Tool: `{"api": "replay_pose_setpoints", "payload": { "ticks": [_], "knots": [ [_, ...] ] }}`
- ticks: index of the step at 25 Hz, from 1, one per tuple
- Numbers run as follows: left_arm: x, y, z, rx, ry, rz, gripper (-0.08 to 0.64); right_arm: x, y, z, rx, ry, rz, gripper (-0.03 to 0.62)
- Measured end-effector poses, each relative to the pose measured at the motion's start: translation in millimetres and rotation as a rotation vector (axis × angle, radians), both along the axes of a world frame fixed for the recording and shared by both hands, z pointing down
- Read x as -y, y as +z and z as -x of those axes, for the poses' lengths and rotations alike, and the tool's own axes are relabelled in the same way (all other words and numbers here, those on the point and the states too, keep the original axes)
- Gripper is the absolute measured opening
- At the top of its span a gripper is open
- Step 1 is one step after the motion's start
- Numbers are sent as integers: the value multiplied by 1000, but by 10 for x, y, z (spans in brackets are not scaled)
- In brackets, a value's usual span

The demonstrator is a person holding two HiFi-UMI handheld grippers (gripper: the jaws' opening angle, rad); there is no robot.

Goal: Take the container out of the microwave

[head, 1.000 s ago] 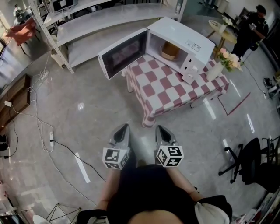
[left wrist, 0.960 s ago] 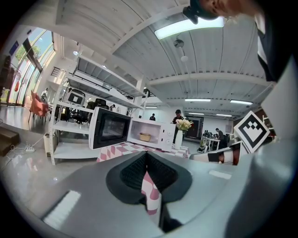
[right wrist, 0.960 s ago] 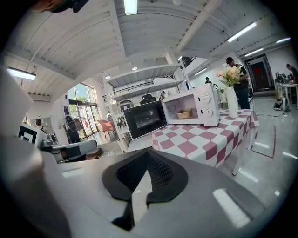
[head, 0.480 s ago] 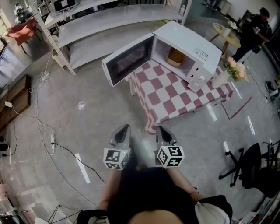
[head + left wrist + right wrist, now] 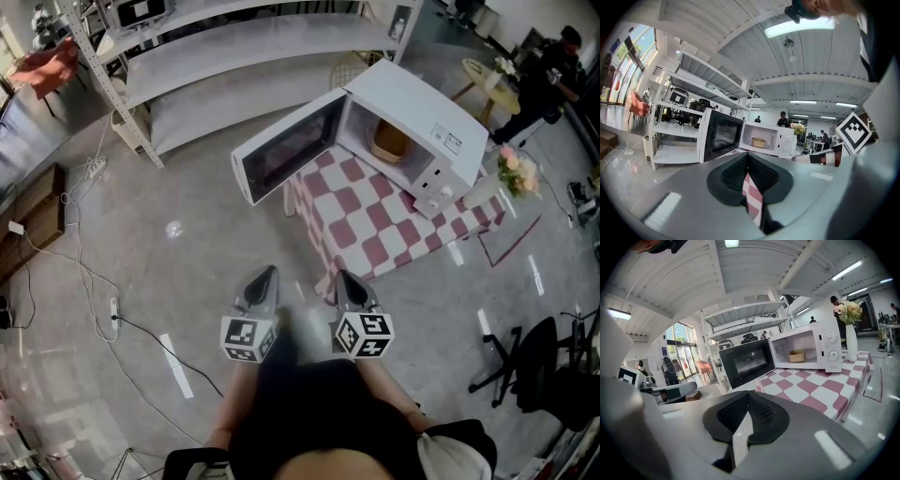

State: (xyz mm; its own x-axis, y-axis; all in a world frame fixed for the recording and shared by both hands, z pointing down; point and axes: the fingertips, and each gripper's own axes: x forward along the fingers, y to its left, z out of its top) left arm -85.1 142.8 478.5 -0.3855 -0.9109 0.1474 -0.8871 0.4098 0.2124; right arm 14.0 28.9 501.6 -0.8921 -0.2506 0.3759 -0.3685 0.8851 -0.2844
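The container (image 5: 389, 141) sat inside the microwave (image 5: 427, 112), on the floor of its cavity. It was tan and round, and we could see it through the open front. The door (image 5: 286, 155) stood swung wide to the left in the head view. The microwave rested on a desk (image 5: 375, 234) covered by a red-and-white checked cloth. A vase (image 5: 486, 190) of flowers stood just beside the microwave's control side, near a corner of the desk.

We held the left gripper (image 5: 265, 275) and the right gripper (image 5: 343, 278) side by side in front of us, above the grey floor (image 5: 187, 244). Both were aimed towards the desk and touched nothing. The right gripper was nearer the hanging cloth. The left jaws were together with nothing between them, and only a sliver of checked cloth showed through the slit in the left gripper view. The right jaws were likewise together and empty. Both gripper views showed the container well ahead, in the lit cavity.

Behind the desk ran long grey shelves (image 5: 244, 42). A black chair (image 5: 539, 352) stood off to the right, a cable (image 5: 84, 272) trailed over the floor on the left, and a person (image 5: 548, 61) stood far back on the right.
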Motion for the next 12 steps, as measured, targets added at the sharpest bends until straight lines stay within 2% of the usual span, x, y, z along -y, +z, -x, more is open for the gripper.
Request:
{"api": "replay_pose_setpoints", "payload": {
  "ticks": [12],
  "knots": [
    [-54,-6,670,4,-9,6,9,-10,-36,701,21,-1,26,2]
  ]
}}
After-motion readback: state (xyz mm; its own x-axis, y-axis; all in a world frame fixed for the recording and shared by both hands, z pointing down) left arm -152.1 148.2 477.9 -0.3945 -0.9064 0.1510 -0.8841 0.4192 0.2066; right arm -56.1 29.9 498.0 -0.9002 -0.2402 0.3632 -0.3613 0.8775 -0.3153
